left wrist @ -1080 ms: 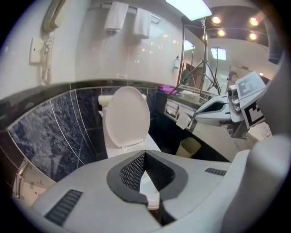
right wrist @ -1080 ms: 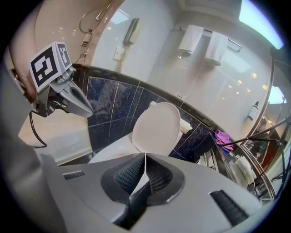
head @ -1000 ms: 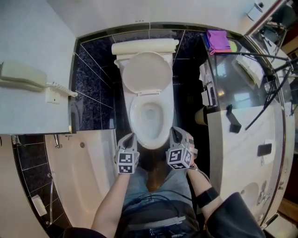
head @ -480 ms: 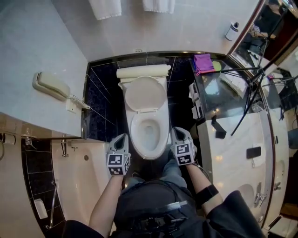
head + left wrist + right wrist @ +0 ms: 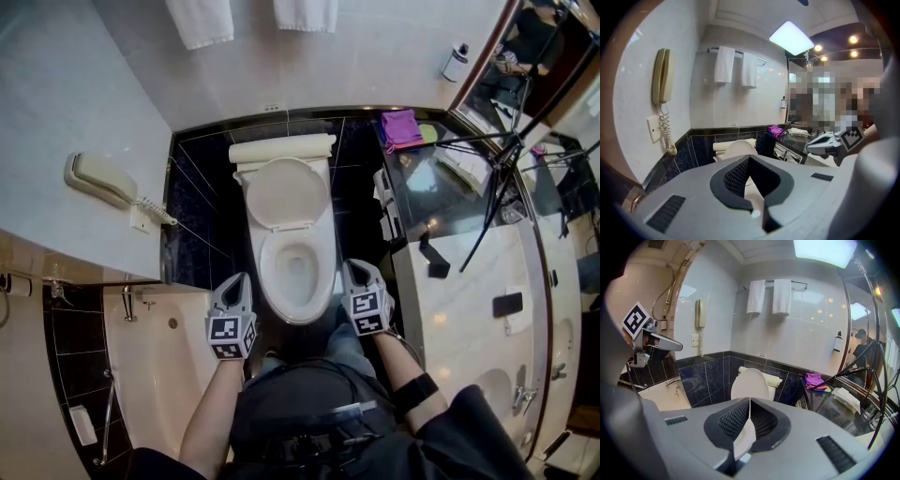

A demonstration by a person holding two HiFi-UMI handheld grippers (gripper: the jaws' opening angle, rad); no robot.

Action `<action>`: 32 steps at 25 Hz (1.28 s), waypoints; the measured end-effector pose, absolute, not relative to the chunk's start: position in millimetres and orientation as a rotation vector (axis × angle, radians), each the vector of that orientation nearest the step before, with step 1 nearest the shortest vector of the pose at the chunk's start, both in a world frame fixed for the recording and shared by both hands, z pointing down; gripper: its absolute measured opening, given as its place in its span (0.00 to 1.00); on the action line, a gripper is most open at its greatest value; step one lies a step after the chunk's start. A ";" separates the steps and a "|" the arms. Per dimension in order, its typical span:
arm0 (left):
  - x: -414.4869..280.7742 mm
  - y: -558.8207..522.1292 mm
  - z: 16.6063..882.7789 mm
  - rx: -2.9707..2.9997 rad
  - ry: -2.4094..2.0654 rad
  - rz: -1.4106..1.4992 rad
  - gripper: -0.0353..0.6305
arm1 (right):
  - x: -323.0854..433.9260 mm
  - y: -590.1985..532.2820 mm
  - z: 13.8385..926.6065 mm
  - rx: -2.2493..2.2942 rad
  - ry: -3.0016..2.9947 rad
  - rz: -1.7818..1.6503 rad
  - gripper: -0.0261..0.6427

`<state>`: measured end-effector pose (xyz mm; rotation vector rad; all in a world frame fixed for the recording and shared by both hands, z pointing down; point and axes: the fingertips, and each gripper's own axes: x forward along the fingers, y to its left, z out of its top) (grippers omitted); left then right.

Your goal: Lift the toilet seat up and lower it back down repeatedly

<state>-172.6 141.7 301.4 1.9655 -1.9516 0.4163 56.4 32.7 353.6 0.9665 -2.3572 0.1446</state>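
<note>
Jaws on my left gripper (image 5: 240, 283) and right gripper (image 5: 351, 268) are fully closed and empty, one either side of the toilet seat (image 5: 298, 314), which lies flat; lid (image 5: 286, 194) upright behind it.

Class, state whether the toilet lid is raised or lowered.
Raised: the toilet lid stands upright before the tank, leaving the bowl open to the head view.

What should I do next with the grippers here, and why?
Probably reach the right gripper forward to the toilet seat and start tipping it down. The seat looks raised against the tank, while both grippers hang short of the bowl, jaws together and empty; the left gripper is equally free.
</note>
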 end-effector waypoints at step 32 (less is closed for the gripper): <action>-149.9 110.9 394.2 1.996 -1.875 0.533 0.05 | 75.3 24.7 542.9 0.955 -2.226 0.796 0.34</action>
